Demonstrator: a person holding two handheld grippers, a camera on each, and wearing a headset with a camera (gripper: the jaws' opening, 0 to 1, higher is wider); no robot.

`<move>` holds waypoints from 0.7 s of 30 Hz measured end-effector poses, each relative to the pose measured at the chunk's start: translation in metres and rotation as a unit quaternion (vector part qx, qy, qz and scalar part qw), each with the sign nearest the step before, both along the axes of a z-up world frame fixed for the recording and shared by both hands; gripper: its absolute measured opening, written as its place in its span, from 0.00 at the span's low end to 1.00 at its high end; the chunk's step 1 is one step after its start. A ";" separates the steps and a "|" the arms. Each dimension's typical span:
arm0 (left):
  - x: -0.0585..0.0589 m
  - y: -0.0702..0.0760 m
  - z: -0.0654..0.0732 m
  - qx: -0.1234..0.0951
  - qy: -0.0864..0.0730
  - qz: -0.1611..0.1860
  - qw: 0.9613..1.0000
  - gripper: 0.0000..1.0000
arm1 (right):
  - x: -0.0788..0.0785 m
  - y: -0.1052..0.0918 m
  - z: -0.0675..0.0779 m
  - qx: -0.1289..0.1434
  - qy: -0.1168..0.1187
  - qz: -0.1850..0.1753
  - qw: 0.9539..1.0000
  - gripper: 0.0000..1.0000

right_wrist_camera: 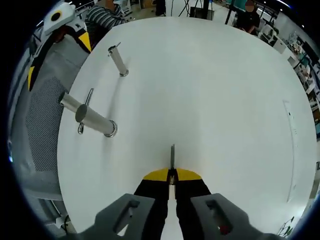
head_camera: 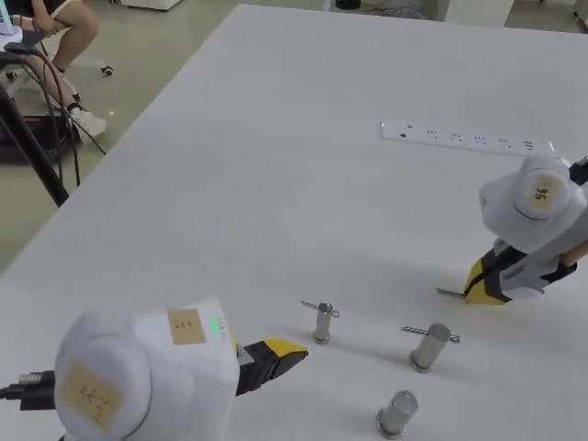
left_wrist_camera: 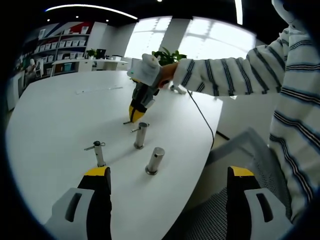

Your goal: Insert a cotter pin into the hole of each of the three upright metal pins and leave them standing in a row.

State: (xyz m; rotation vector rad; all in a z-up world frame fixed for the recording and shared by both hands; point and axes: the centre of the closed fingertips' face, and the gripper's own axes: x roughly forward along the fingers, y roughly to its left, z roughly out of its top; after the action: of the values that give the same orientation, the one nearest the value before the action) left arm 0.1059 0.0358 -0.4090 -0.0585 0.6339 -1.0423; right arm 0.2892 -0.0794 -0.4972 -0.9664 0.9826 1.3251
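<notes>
Three short metal pins stand near the front of the white table (head_camera: 276, 165). The left pin (head_camera: 322, 322) and the middle pin (head_camera: 429, 346) each carry a cotter pin through the top. The nearest pin (head_camera: 397, 413) has a bare top. My right gripper (head_camera: 470, 294) rests low on the table to their right, shut on a loose cotter pin (right_wrist_camera: 172, 152) that pokes out ahead of its tips (right_wrist_camera: 172, 176). My left gripper (head_camera: 280, 355) hovers left of the pins, and its jaws stand wide apart with nothing between them (left_wrist_camera: 167, 172).
A white power strip (head_camera: 467, 140) lies at the back right of the table. Off the table's left edge, a seated person (head_camera: 64, 37) and a dark stand with cables (head_camera: 37, 138) are on the floor.
</notes>
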 end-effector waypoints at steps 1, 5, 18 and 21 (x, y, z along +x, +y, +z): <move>0.000 0.000 0.000 -0.002 0.001 0.000 1.000 0.95 | 0.000 0.000 0.000 0.000 0.002 0.001 1.000 0.00; 0.002 0.000 0.002 -0.008 0.001 0.005 1.000 0.92 | -0.001 0.000 0.001 0.011 -0.003 0.013 1.000 0.00; 0.017 0.002 0.018 -0.049 0.032 0.021 0.998 0.78 | 0.003 -0.003 0.015 0.002 -0.088 0.036 0.995 0.00; 0.031 0.004 0.025 -0.053 0.021 0.028 0.998 0.73 | 0.008 -0.002 0.032 0.019 -0.125 0.024 0.992 0.00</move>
State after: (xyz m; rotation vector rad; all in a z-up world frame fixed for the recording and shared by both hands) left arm 0.1368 0.0400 -0.3838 -0.1896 0.6112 -1.0228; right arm 0.2968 -0.0813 -0.4657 -1.1039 0.7442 1.2234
